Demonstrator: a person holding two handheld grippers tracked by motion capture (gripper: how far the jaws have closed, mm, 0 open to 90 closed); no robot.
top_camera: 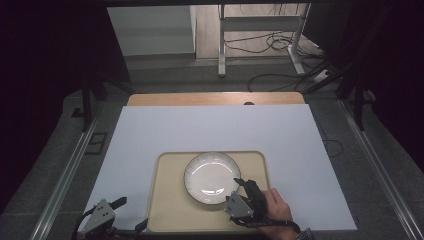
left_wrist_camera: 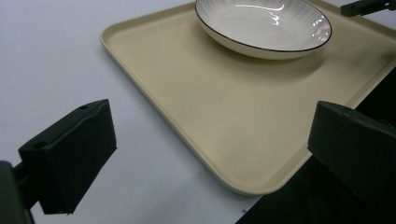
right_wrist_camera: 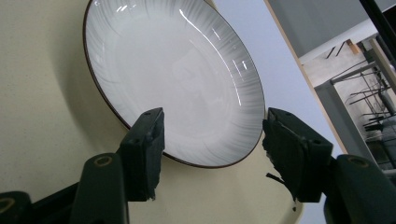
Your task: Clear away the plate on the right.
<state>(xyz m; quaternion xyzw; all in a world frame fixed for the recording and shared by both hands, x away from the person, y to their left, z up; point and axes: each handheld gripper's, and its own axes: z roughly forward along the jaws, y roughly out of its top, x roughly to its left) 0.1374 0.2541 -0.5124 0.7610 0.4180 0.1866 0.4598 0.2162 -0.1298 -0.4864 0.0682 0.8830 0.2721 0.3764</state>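
The right tool [top_camera: 239, 184], held in a person's hand [top_camera: 274, 210] at the near edge of the bench [top_camera: 150, 130], points up and to the left toward a white ribbed plate [top_camera: 212, 177], its jaws spread and holding nothing. The plate lies flat on a beige tray [top_camera: 170, 200], toward the tray's far side and a little right of its middle. In the right gripper view the two black jaws stand apart just before the plate's [right_wrist_camera: 177, 84] dark-edged near rim, one over the rim's edge, the other off to the side above the tray [right_wrist_camera: 42, 116]; whether either touches the rim cannot be told. The plate therefore lies straight ahead of this tool, close in, and being round offers no long axis to align with. The left tool [top_camera: 131, 215] waits well apart at the tray's near left corner, likewise released and empty, its jaws wide in the left gripper view with the tray's corner [left_wrist_camera: 224, 140] between them and the plate [left_wrist_camera: 264, 25] far beyond. The right hand is judged the nearer for a rim grasp.
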